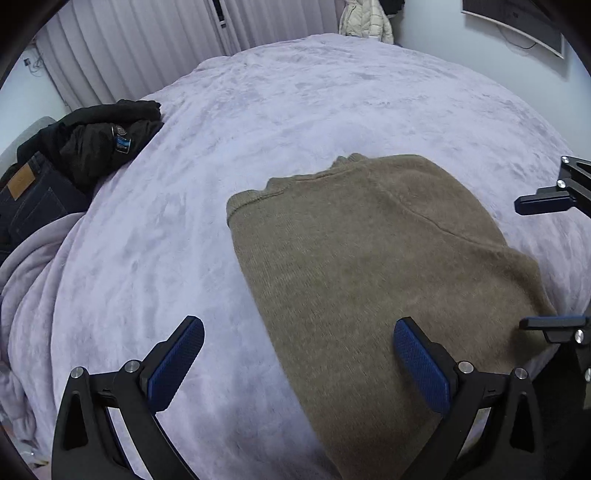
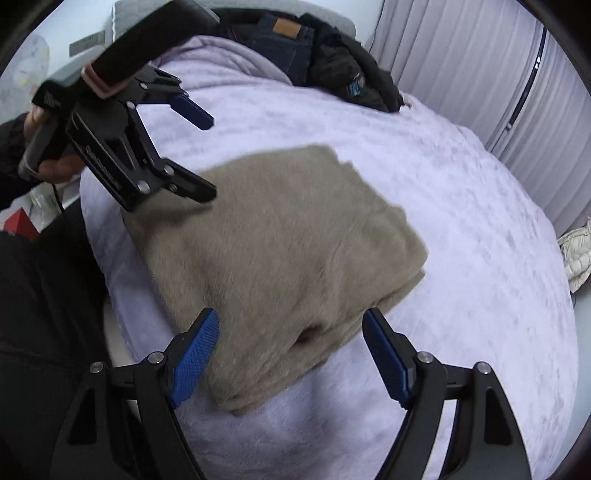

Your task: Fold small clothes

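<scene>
A taupe knit sweater (image 1: 369, 258) (image 2: 280, 236) lies folded into a compact rectangle on the lilac plush blanket (image 1: 295, 110) (image 2: 461, 192) that covers the bed. My left gripper (image 1: 298, 323) hovers open above the sweater's near left edge, its right finger over the knit. From the right wrist view the left gripper (image 2: 211, 158) hangs over the sweater's far corner, held by a hand (image 2: 55, 166). My right gripper (image 2: 291, 314) stands open just above the sweater's near folded edge, its pads clear of the fabric. In the left wrist view the right gripper (image 1: 519, 264) enters at the right edge.
A heap of dark clothes, jeans and a black jacket (image 1: 81, 155) (image 2: 314, 48), sits at the bed's head end. Pale vertical blinds (image 1: 129, 55) (image 2: 480, 74) line the wall. A white puffy jacket (image 1: 365, 22) (image 2: 576, 254) hangs beyond the bed. The person's dark-clad legs (image 2: 37, 295) stand by the bed edge.
</scene>
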A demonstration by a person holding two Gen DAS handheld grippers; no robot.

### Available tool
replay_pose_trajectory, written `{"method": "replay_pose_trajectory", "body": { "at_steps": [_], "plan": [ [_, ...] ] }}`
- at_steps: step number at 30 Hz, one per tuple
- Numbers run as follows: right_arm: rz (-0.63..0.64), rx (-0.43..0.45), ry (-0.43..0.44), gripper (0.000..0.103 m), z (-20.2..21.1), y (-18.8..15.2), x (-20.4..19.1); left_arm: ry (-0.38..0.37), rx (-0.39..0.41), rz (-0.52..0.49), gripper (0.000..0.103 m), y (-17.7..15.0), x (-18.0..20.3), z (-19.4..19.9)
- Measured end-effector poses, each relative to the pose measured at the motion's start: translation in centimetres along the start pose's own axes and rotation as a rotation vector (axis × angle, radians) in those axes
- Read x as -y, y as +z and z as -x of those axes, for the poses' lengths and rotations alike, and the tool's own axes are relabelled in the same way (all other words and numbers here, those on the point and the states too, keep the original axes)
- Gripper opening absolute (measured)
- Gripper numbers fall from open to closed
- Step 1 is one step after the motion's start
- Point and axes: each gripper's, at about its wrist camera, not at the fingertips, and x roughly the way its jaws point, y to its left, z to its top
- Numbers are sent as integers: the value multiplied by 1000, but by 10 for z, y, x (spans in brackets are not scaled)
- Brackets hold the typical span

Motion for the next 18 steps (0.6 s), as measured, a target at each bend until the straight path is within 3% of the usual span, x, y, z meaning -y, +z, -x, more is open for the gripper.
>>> {"method": "replay_pose_trajectory", "body": {
  "at_steps": [2, 5, 8, 11, 18],
  "plan": [
    [-39, 9, 32, 83, -11, 15, 12, 66, -55, 26, 103, 12, -2, -21],
    [-83, -18, 104, 83, -33, 29, 19, 55, -94, 56, 103, 17, -5, -41],
    [-130, -99, 120, 83, -59, 30, 23, 65, -91, 50, 103, 12, -2, -46],
    [-200, -88, 162, 85, -63, 25, 31, 75, -82, 39, 103, 13, 0, -46],
    [-222, -116, 70, 85, -39, 30, 18, 71, -48, 83, 103, 17, 4, -15]
  ]
}}
